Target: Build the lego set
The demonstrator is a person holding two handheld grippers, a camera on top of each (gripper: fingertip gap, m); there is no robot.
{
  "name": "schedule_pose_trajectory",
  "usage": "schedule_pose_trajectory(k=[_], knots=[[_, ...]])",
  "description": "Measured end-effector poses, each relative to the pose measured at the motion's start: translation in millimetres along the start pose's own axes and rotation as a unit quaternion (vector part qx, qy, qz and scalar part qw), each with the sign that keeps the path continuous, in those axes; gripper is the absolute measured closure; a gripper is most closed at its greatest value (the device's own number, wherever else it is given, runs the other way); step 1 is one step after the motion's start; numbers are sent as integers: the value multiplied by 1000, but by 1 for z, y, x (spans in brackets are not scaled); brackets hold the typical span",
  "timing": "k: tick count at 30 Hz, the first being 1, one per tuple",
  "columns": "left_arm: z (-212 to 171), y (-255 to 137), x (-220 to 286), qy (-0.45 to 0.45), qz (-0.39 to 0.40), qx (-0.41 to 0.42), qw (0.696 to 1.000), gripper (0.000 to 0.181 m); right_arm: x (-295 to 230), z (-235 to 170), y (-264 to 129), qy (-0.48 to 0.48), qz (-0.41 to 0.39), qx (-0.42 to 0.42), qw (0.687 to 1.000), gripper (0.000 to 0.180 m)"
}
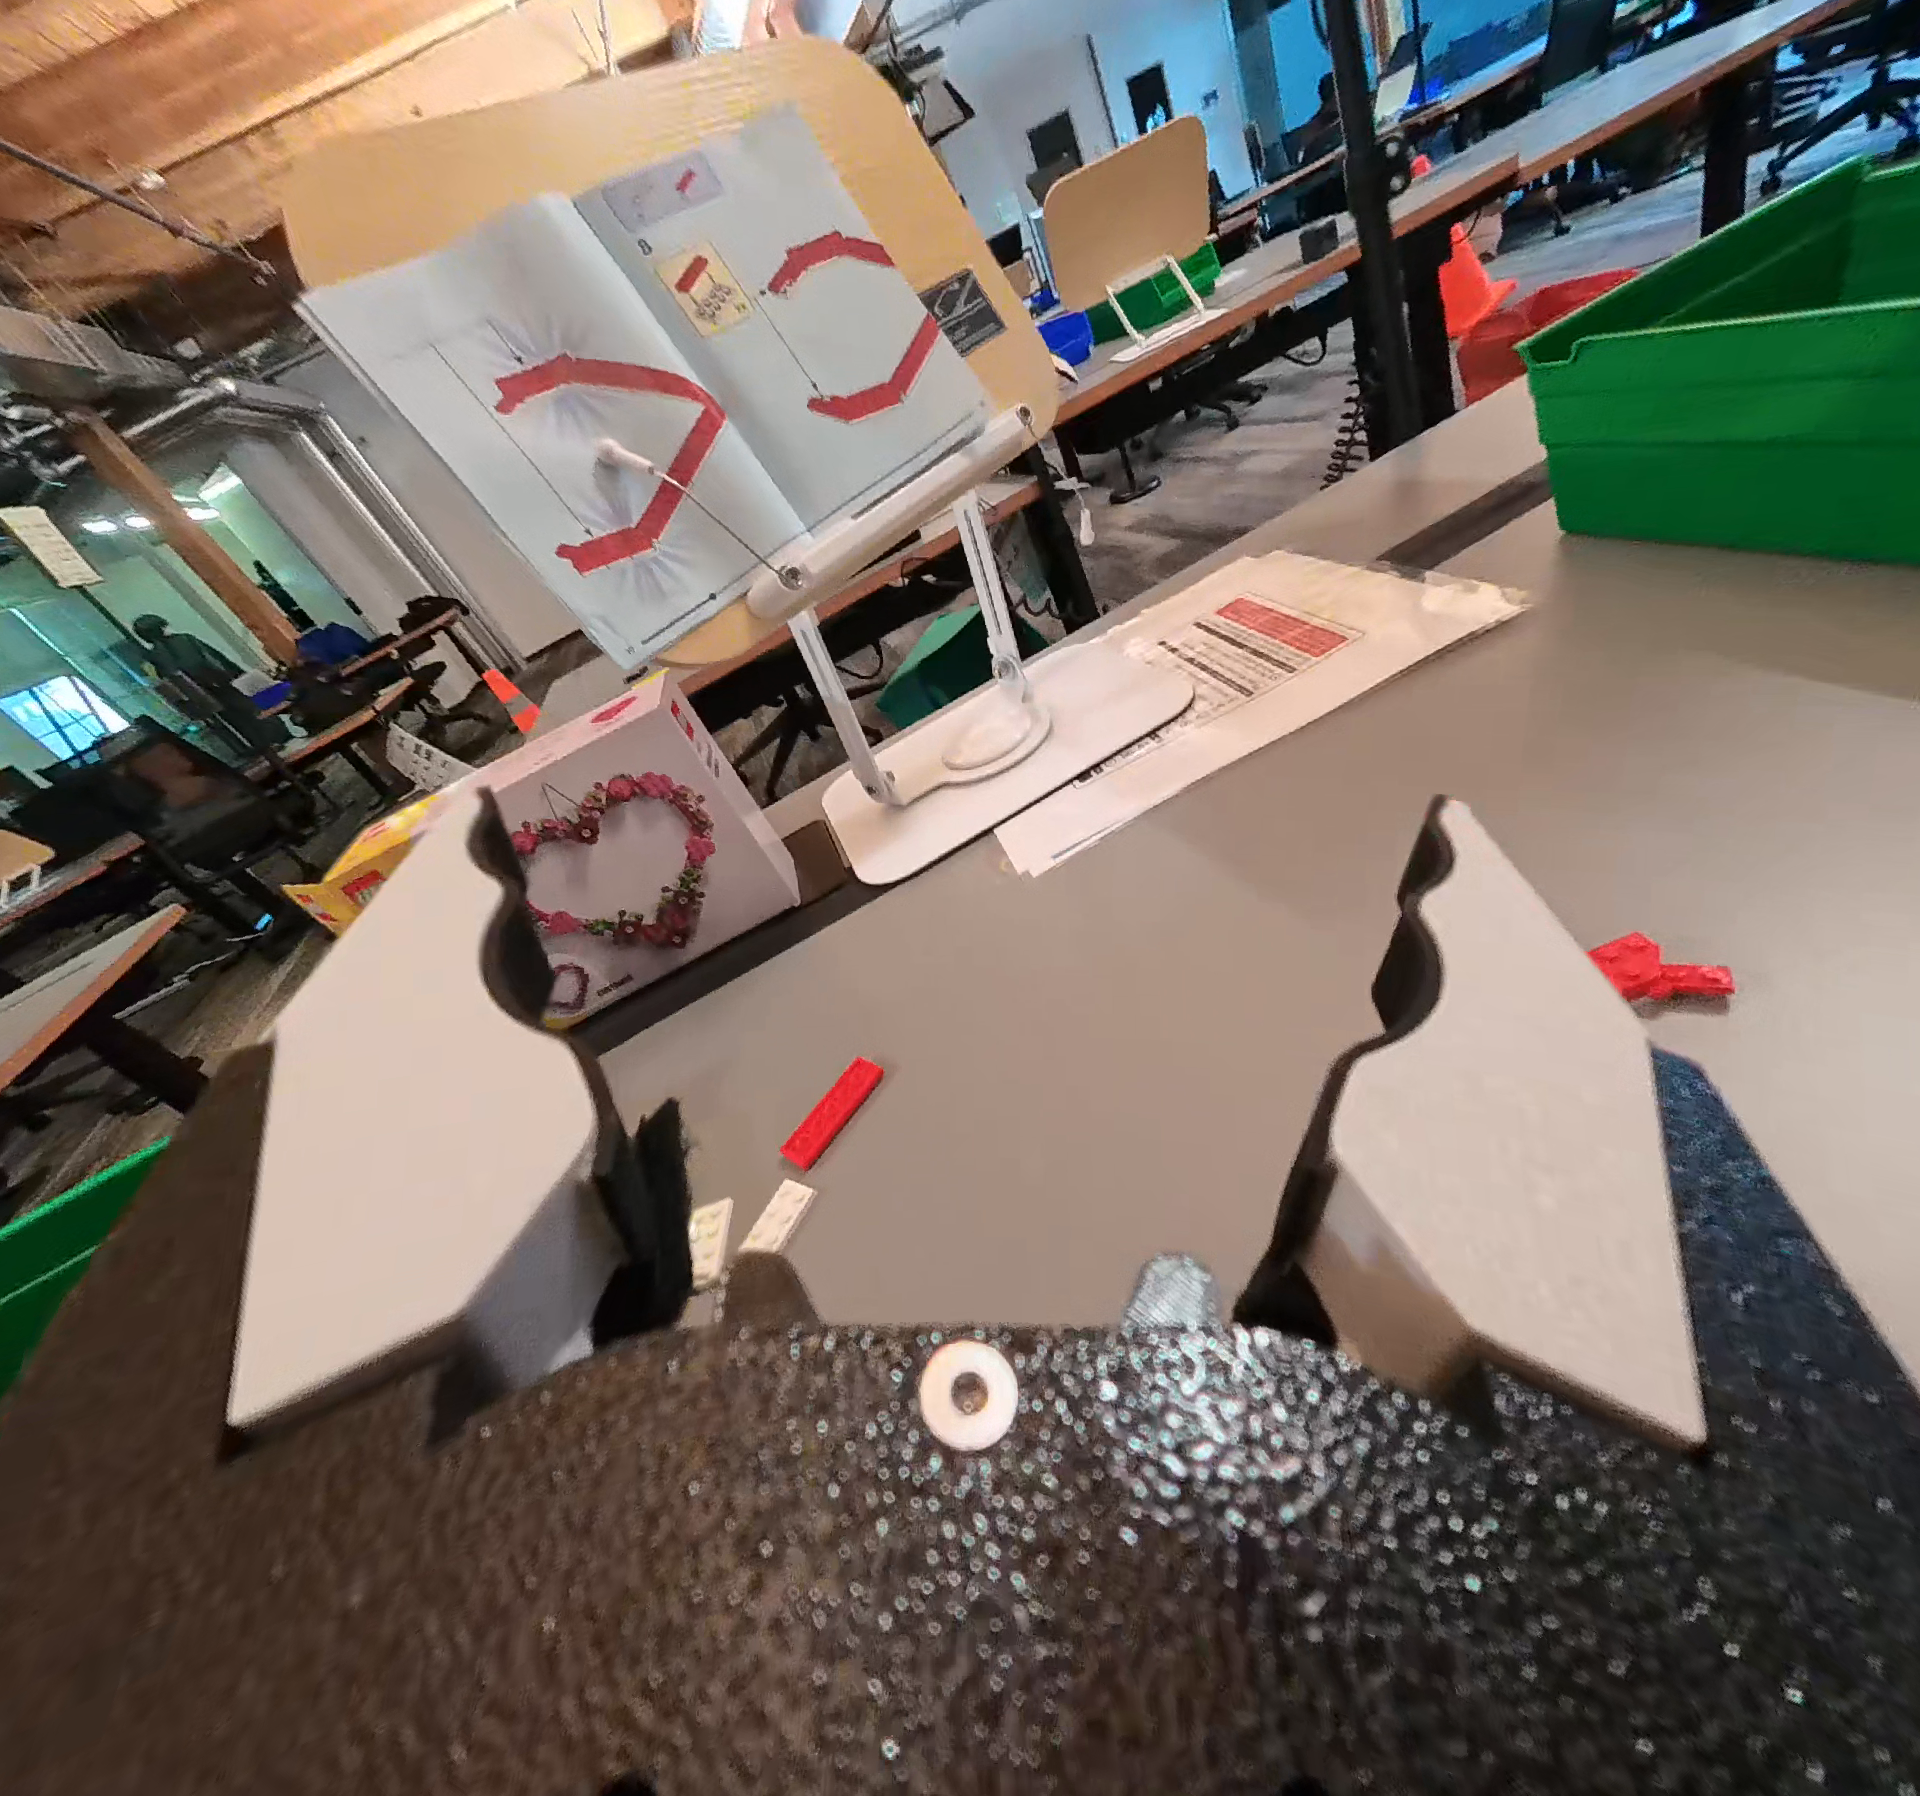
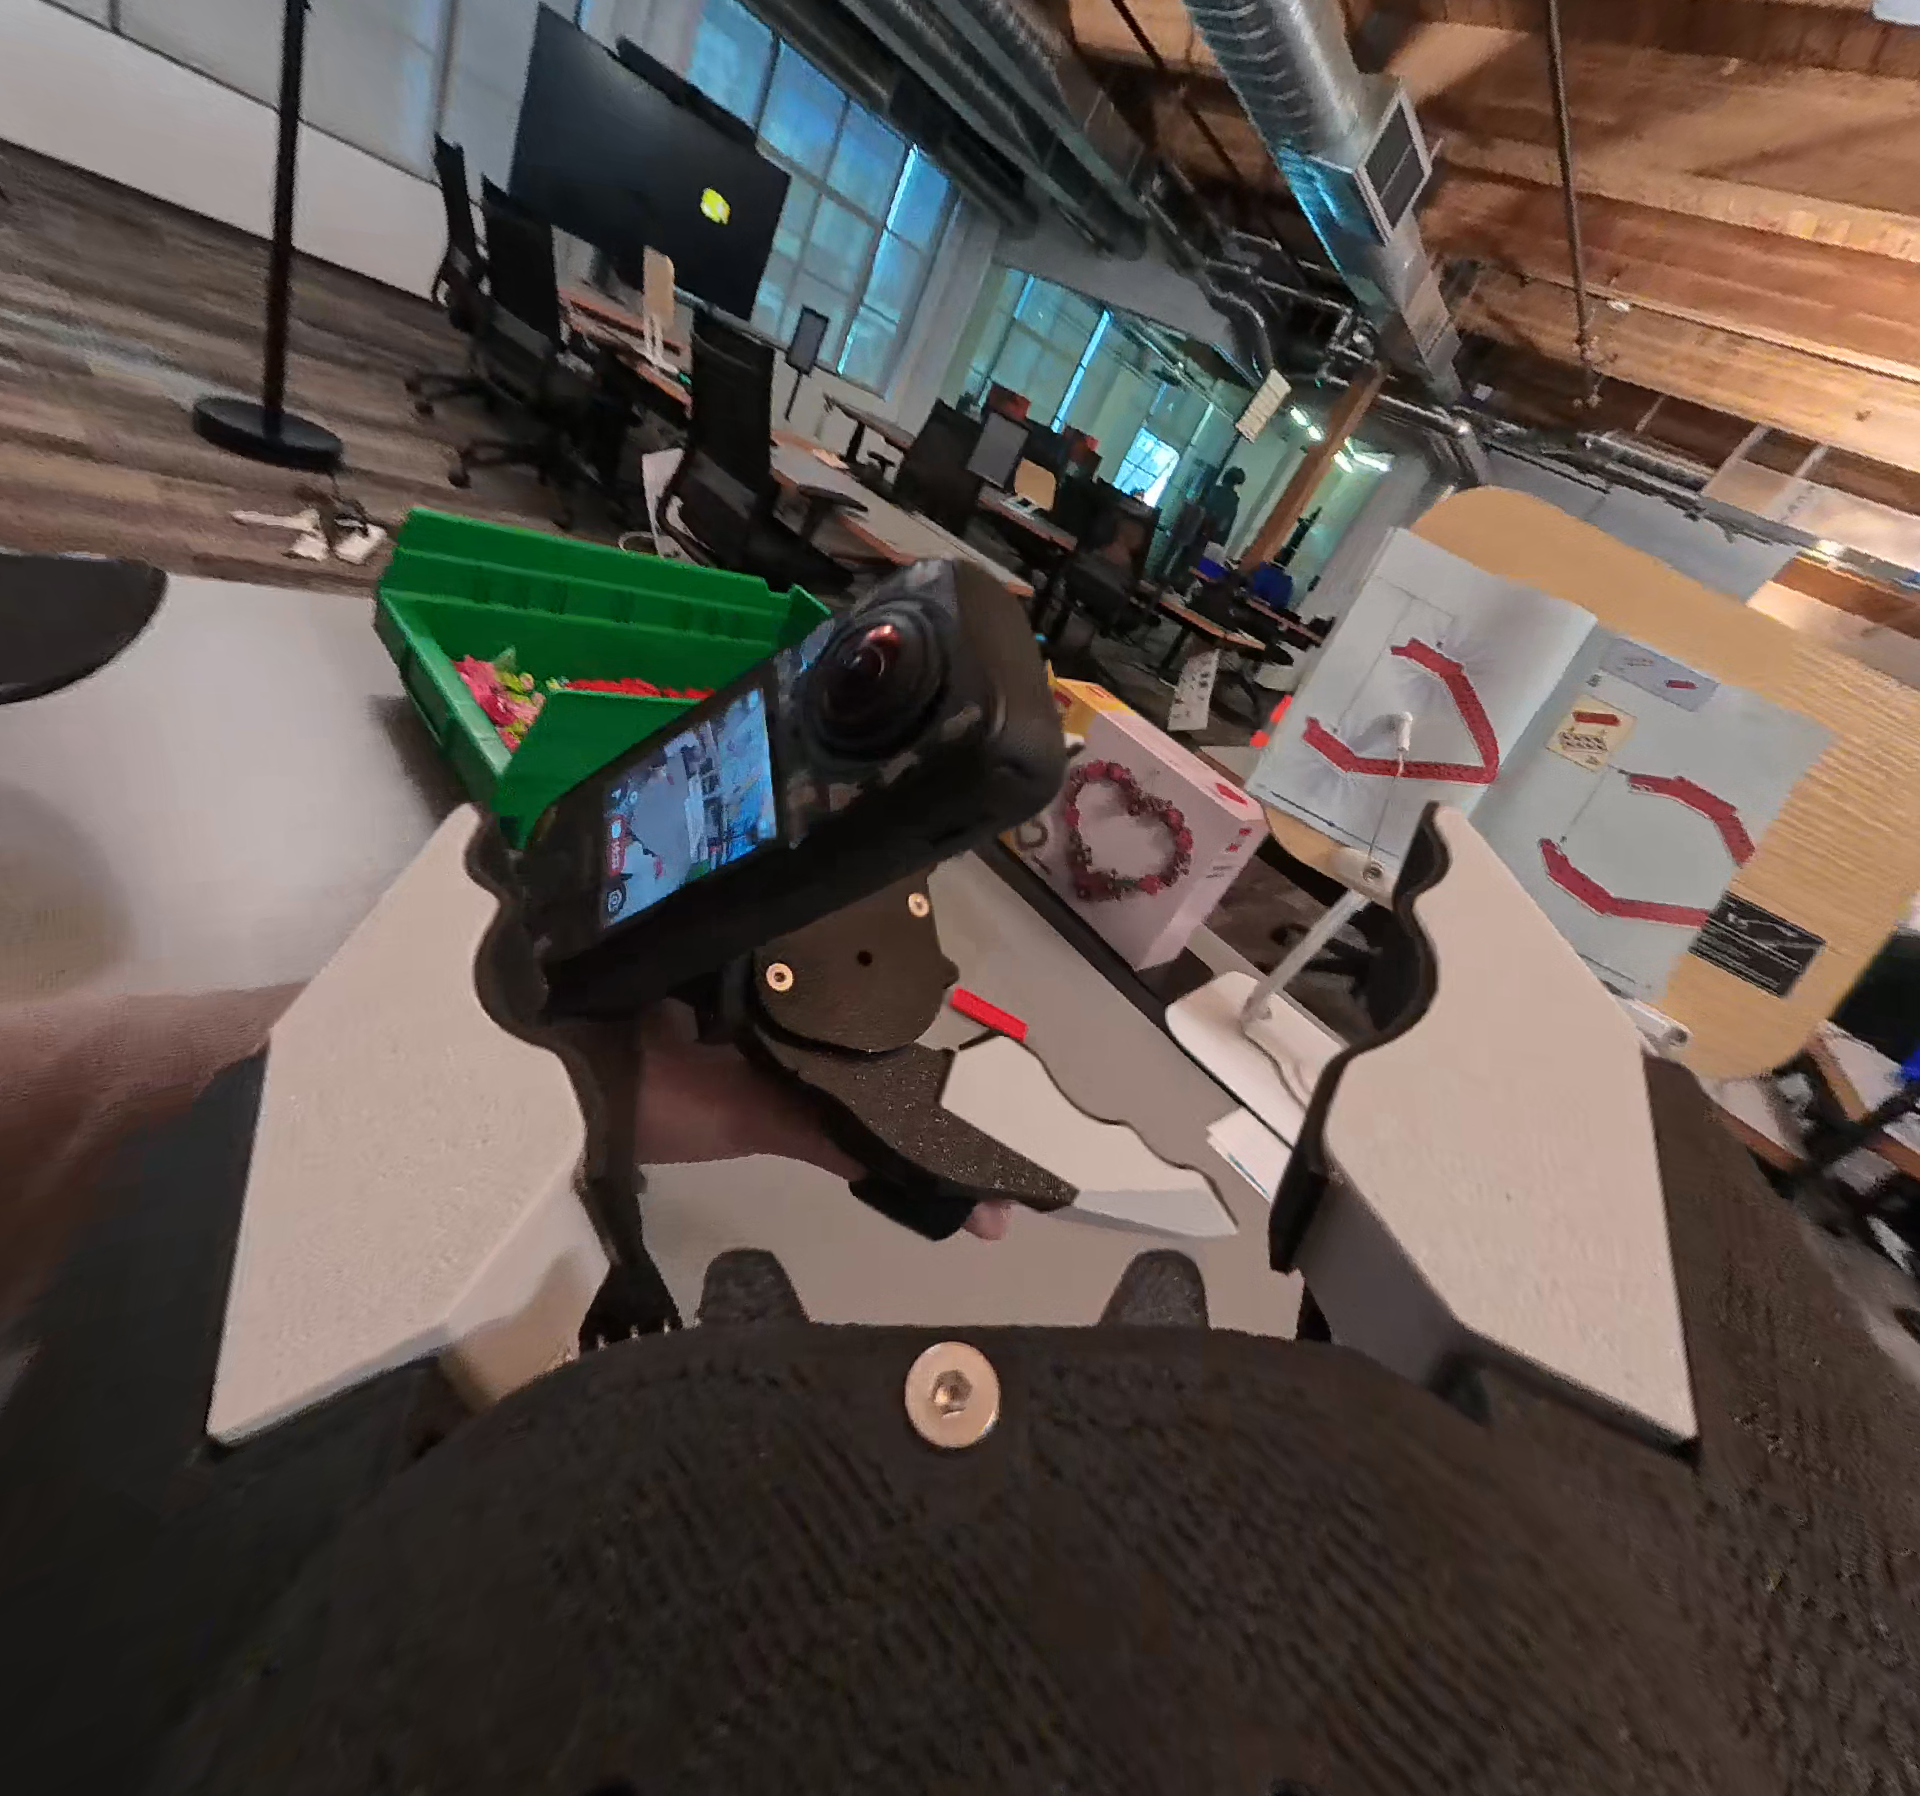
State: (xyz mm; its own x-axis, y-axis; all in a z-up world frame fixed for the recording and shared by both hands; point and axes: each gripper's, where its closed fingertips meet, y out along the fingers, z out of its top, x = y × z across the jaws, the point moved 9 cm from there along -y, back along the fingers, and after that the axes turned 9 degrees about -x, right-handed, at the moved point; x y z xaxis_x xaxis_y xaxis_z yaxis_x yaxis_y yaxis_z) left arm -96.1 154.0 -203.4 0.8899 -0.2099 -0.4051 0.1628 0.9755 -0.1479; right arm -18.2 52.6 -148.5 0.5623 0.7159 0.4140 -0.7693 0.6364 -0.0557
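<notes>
My left gripper (image 1: 966, 915) is open and empty, held above the grey table (image 1: 1195, 1019). Between its fingers lie a long red plate (image 1: 831, 1112) and two small white plates (image 1: 777, 1216). A built red piece (image 1: 1662, 977) lies on the table just right of the right finger. My right gripper (image 2: 956, 936) is open and empty. It looks at the left gripper's body with its camera (image 2: 831, 738), held in a hand (image 2: 727, 1102). The red plate (image 2: 989, 1012) shows just past it. The open instruction book (image 1: 665, 406) stands on a holder ahead, also in the right wrist view (image 2: 1507, 759).
A white set box with a heart picture (image 1: 623, 853) stands at the table's far left edge, also in the right wrist view (image 2: 1143, 842). A green bin (image 1: 1745, 396) sits far right. Another green bin with loose pieces (image 2: 561, 645) sits left. A plastic bag with papers (image 1: 1278, 676) lies by the holder's base (image 1: 987, 759). Spacing between my two grippers at the tips: around 15 cm.
</notes>
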Motion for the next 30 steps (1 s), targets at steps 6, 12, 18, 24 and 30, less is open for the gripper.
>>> schedule_pose_trajectory(k=[6,12,18,24,30], knots=[[2,-6,-4,6,15,6,1000,22,-8,-8,2,-27,-20,-41,999,20],[2,-8,-5,18,41,7,999,22,-4,-8,0,11,-21,-36,999,20],[2,-3,-1,20,50,3,999,22,-5,-13,0,12,-7,-59,998,20],[3,-1,-1,13,56,13,998,22,-2,-18,1,34,-6,-71,997,19],[5,-12,-8,12,78,55,995,22,1,-21,2,83,30,-56,995,19]])
